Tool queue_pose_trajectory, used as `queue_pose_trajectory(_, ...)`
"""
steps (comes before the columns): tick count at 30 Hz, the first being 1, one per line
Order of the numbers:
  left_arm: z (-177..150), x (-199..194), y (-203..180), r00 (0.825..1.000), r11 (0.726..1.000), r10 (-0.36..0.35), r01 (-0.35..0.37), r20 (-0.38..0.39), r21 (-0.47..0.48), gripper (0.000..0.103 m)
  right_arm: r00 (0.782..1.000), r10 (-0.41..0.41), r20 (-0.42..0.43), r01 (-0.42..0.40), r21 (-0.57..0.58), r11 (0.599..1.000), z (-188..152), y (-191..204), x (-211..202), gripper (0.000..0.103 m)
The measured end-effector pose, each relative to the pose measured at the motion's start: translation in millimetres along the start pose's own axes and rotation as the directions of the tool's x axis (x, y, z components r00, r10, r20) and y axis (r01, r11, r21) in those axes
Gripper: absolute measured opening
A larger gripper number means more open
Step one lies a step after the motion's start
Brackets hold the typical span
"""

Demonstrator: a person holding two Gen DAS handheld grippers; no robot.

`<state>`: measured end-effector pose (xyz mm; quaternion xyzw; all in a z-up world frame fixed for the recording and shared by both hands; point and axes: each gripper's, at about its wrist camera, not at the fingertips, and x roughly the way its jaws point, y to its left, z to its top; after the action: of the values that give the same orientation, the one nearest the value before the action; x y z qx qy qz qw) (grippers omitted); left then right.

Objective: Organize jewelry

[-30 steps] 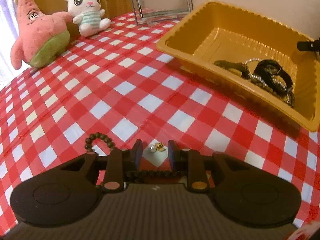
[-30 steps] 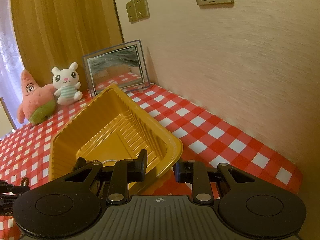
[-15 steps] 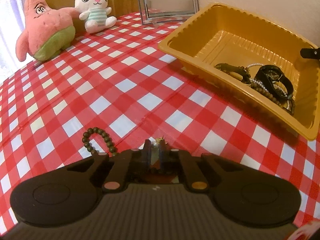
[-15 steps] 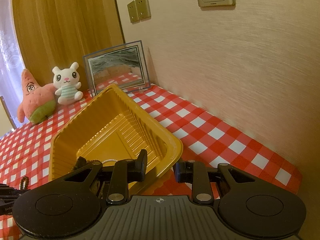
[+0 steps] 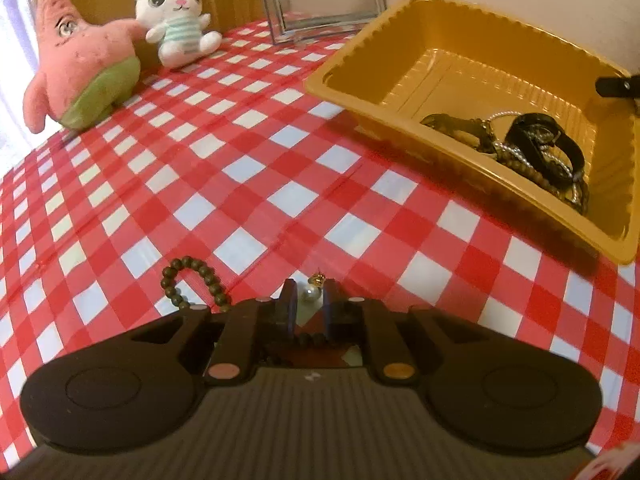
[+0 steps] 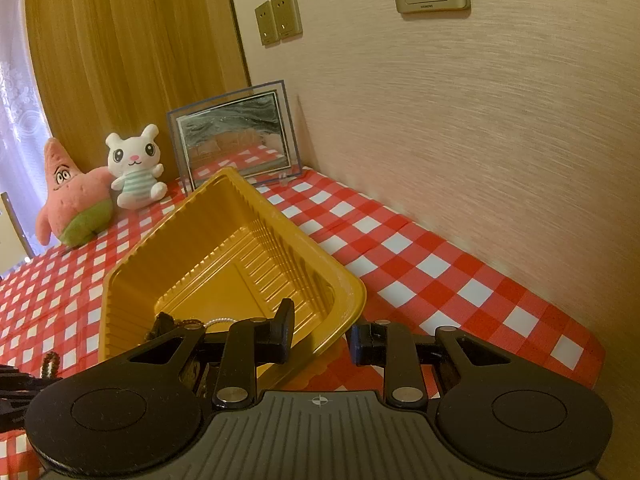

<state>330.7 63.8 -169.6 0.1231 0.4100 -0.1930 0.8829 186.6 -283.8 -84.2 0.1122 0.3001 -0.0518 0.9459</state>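
A small pearl-and-gold earring (image 5: 310,289) lies on the checked tablecloth (image 5: 248,168) between the fingertips of my left gripper (image 5: 308,301). Its jaws are opening, and the pads stand just off the pearl. A dark beaded bracelet (image 5: 192,280) curls beside the left finger and runs under the gripper. The yellow plastic tray (image 5: 472,64) holds a black watch (image 5: 548,140), a pearl chain and brown beads. My right gripper (image 6: 322,338) is shut on the near corner rim of the yellow tray (image 6: 224,248), with one finger inside the wall and one outside.
A pink star plush (image 5: 84,76), a white bunny plush (image 5: 176,20) and a standing picture frame (image 6: 236,136) line the back of the table. The wall (image 6: 460,140) runs close along the right side. Bare tablecloth lies between the bracelet and the tray.
The left jaws closed from wide apart onto the earring, then parted slightly again. The right gripper and the tray have not moved.
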Motion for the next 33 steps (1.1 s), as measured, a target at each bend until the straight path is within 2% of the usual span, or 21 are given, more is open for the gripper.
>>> queue_pose_trajectory(3,-0.2,0.5,-1.2,1.000,1.000,-0.007,0.007,0.002,0.007,0.007,1.000,-0.001,0.000,0.001,0.001,1.000,0.1,-0.1,0.1,0.027)
queue_pose_trajectory(9,1.4,-3.2,-4.3,1.000,1.000,0.003,-0.003,0.016,0.010,0.007,1.000,-0.001,-0.001,0.001,0.002,1.000,0.1,0.7,-0.6,0.027)
queue_pose_trajectory(15,12.1,-30.7,-6.0,0.997,0.999,-0.002,0.005,0.083,-0.039,0.007,1.000,-0.002,-0.001,0.002,0.002,1.000,-0.2,1.1,-1.0,0.027)
queue_pose_trajectory(20,32.6,-52.6,-24.6,0.986,0.996,-0.047,0.057,0.159,-0.062,0.007,1.000,-0.001,0.000,0.001,0.001,1.000,0.0,1.0,-0.7,0.027)
queue_pose_trajectory(24,52.3,-54.0,-51.2,0.975,0.992,-0.095,0.110,0.199,-0.062,0.007,1.000,0.002,0.001,-0.002,-0.001,1.000,0.6,2.4,-2.5,0.027)
queue_pose_trajectory(33,80.5,-21.5,-94.7,0.971,0.982,-0.164,0.177,0.173,-0.062,0.007,1.000,0.008,0.002,-0.008,-0.007,1.000,4.1,4.0,-4.2,0.027)
